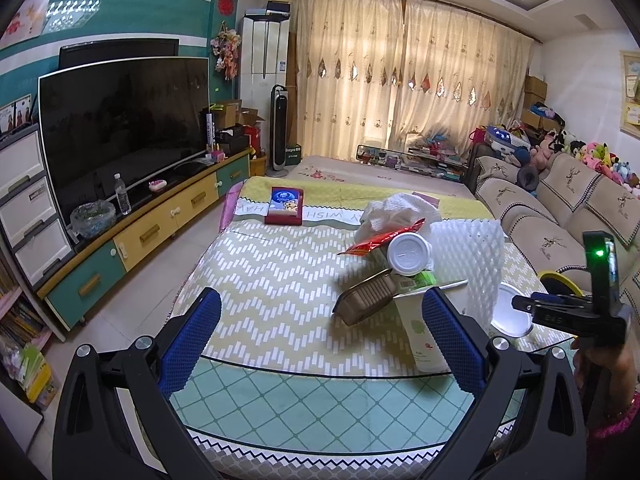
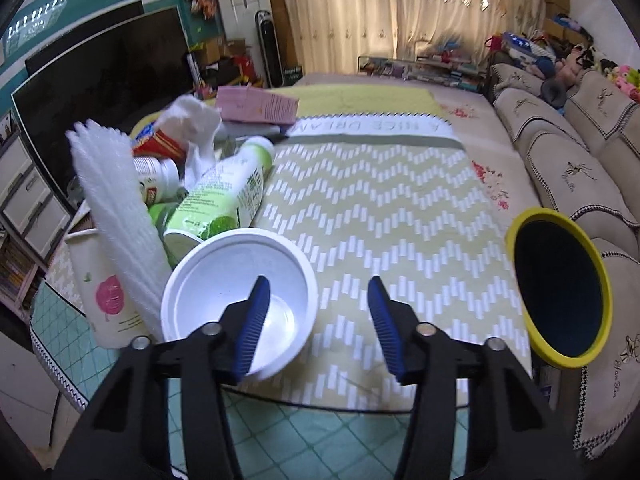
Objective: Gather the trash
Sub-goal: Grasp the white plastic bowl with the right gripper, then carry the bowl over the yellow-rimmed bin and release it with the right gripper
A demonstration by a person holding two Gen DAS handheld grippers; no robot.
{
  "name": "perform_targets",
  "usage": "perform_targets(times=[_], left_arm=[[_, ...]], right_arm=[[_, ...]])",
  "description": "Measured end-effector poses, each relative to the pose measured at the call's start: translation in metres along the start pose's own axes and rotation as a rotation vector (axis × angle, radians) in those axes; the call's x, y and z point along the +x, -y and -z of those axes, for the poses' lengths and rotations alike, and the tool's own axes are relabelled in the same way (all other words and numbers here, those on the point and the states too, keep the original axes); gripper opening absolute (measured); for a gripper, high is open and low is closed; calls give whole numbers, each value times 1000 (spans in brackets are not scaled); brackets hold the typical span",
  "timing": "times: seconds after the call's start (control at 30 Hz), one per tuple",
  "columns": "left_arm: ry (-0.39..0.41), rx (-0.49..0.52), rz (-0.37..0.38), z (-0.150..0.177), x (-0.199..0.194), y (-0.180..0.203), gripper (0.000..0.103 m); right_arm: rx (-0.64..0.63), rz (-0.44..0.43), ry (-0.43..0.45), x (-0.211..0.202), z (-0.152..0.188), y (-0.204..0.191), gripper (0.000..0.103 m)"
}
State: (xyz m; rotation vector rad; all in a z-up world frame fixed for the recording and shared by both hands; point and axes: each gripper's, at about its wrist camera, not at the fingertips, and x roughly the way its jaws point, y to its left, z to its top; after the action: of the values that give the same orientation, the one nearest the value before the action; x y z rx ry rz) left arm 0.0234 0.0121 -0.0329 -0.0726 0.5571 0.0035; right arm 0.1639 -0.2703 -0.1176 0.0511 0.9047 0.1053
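Trash sits piled on our table (image 1: pixel 280 408): white bowl (image 2: pixel 240 292), green bottle (image 2: pixel 224 196), foam net (image 2: pixel 116 216). Our left gripper (image 1: pixel 322 320) and right gripper (image 2: pixel 316 312) both gape, holding nothing; yellow-rimmed bin (image 2: pixel 560 286) stands right.

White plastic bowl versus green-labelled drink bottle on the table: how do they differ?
The white plastic bowl stands upright, mouth open upward; the green-labelled drink bottle lies on its side. The bowl is plain white; the bottle carries a printed green label. The bowl sits nearest the right gripper; the bottle lies behind it. Both look empty.

Left gripper (image 1: pixel 322 306) and right gripper (image 2: pixel 316 298) jaws spread.
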Motion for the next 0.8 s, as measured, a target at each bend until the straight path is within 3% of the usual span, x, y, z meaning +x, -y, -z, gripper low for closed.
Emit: perform_targets(times=[0.2,0.53,0.7,0.8], left_arm=[[-23,-4,9,3,9,-2,99],[-29,-2,22,5,14,1,99],[-23,15,32,7,13,7,99],[-20,27,38,8,14,10,99]], right_arm=[[16,-40,-49,19,-3,0,12],[90,-96,-11,6,1,21,8],[147,-71,46,-12,2,48,8],[218,-21,95,-27,2,83,8]])
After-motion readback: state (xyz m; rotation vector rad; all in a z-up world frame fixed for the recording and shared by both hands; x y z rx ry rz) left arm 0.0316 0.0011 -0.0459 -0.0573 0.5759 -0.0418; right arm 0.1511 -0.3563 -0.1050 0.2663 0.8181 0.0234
